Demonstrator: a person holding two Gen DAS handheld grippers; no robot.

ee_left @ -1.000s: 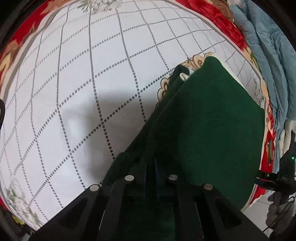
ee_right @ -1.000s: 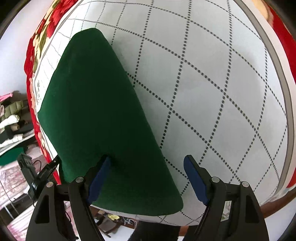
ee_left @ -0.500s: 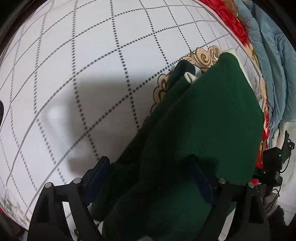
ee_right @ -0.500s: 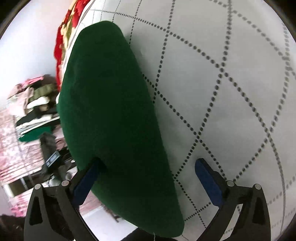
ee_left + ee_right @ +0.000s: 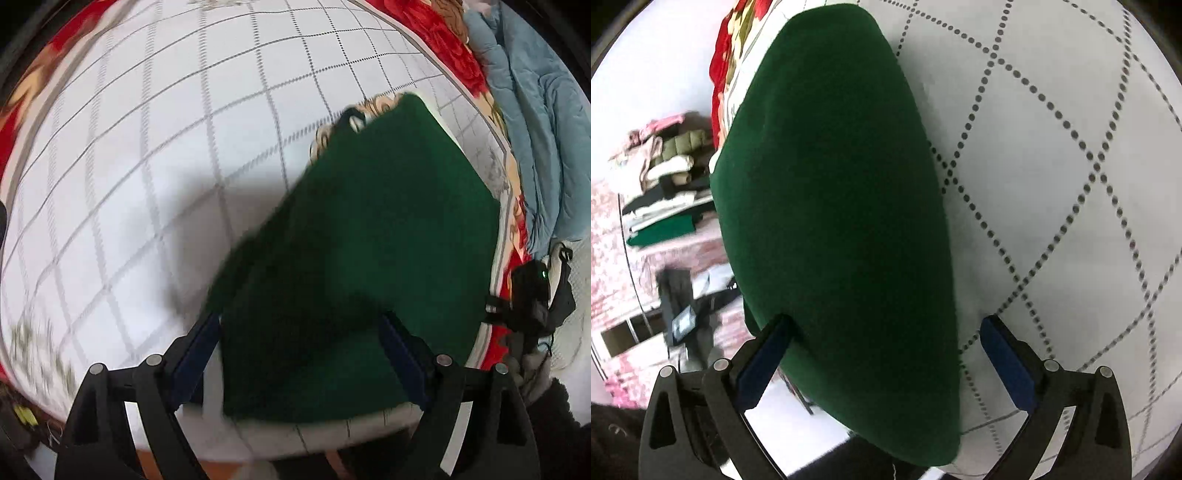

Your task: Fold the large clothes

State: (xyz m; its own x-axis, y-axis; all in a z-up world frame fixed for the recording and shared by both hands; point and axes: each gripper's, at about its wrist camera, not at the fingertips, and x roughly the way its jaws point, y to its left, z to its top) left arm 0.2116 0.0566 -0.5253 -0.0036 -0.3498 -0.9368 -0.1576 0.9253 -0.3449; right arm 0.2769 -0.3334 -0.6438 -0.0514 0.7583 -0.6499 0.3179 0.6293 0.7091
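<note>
1. Left gripper (image 5: 299, 336): a second ago its fingers (image 5: 195, 347) were pressed together on the near edge of the dark green garment (image 5: 369, 236); now they stand spread wide, one on each side of that edge, with no pad pressing the cloth. The gripper has also lifted a little off the fabric, and the view is blurred.
2. Between and ahead of the left fingers, the green garment lies as a folded slab on the bed's white quilt with its dotted grid (image 5: 147, 166). Its far corner covers a gold scroll pattern (image 5: 373, 105), and a small dark and white bit of the inner layers peeks out just beside that corner.
3. Beyond the garment, to the right of the left fingers, a pale blue blanket (image 5: 535, 129) lies bunched along the bed's edge.
4. Right gripper (image 5: 882, 343): its fingers (image 5: 1006, 354) were already apart a second ago and have spread wider. The garment's (image 5: 842, 206) near end sits between them, closer to the left finger, and the right finger stands over bare quilt (image 5: 1071, 184).
5. Left of the right fingers, well apart from the bed, folded clothes (image 5: 665, 177) are stacked in the background.
6. Both grips are off and the garment keeps its shape, so this fold looks set down. The next move is probably to re-grasp for another fold or move the bundle away.
</note>
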